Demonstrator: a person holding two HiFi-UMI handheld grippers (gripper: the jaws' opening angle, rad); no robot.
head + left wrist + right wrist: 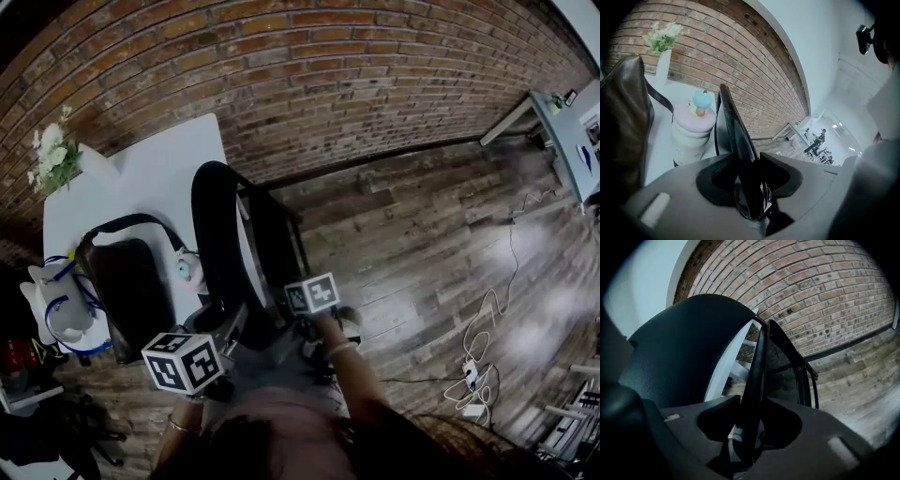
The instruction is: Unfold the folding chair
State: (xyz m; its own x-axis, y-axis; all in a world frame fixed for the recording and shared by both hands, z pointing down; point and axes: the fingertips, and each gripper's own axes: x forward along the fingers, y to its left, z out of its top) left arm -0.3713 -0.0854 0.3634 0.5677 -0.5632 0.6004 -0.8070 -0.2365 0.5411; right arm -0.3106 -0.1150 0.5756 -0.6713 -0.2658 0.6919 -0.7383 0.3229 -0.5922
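You have one black folding chair (217, 246) and two grippers. Your left gripper (750, 185) has its jaws partly apart, clamped on a thin black edge of the chair. Your right gripper (749, 423) pinches a slim black bar of it the same way. The chair stands folded on the wooden floor (422, 244) beside the one white tabletop (159, 169), and it rises up and away from both pairs of jaws.

You in a dusty-pink top (281, 412), a grey gripper in each hand.
Your left gripper (750, 178) and right gripper (749, 416) have pale grey shells with black curved pads. Each gripper carries a white marker cube printed with black squares: left cube (183, 362), right cube (312, 293). You wear a thin left bracelet (176, 427) and a pale right bracelet (341, 350).
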